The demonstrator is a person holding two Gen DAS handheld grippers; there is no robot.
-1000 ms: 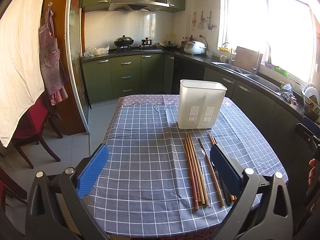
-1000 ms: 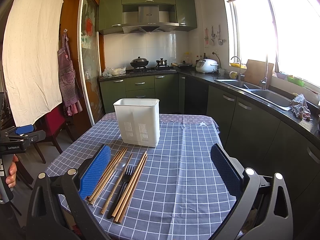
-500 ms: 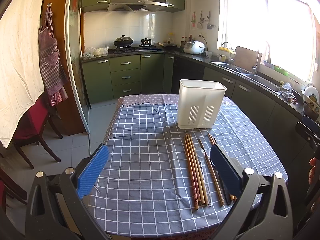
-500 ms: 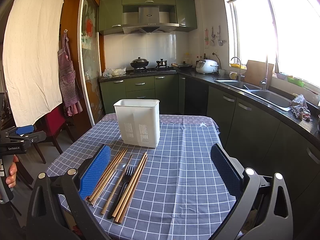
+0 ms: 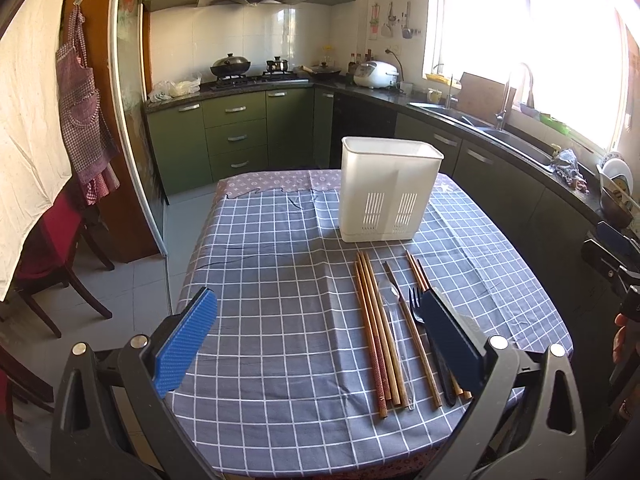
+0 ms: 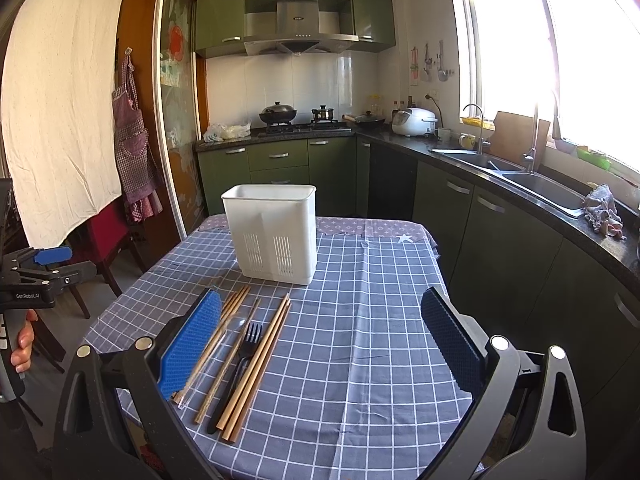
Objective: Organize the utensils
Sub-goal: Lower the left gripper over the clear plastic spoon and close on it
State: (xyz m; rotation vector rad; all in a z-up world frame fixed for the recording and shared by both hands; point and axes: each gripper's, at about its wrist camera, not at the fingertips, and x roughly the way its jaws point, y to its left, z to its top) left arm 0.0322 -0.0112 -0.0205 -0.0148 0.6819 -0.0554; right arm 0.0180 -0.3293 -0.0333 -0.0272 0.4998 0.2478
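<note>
A white plastic utensil holder (image 5: 390, 190) stands upright on the checked tablecloth; it also shows in the right wrist view (image 6: 274, 234). In front of it lie several wooden chopsticks (image 5: 376, 332), a clear plastic spoon (image 5: 396, 320) and a black fork (image 5: 416, 306). In the right wrist view the chopsticks (image 6: 260, 360), the fork (image 6: 244, 352) and the clear spoon (image 6: 224, 340) lie at the lower left. My left gripper (image 5: 320, 332) is open and empty above the near table edge, its right finger over the utensils. My right gripper (image 6: 320, 340) is open and empty, its left finger over the chopsticks.
The table (image 5: 280, 240) has a blue checked cloth. Green kitchen cabinets (image 5: 240, 136), a stove and a sink counter (image 6: 520, 176) lie behind and to the right. A red chair (image 5: 52, 248) stands left of the table. The other gripper shows at the frame's edge (image 6: 36, 272).
</note>
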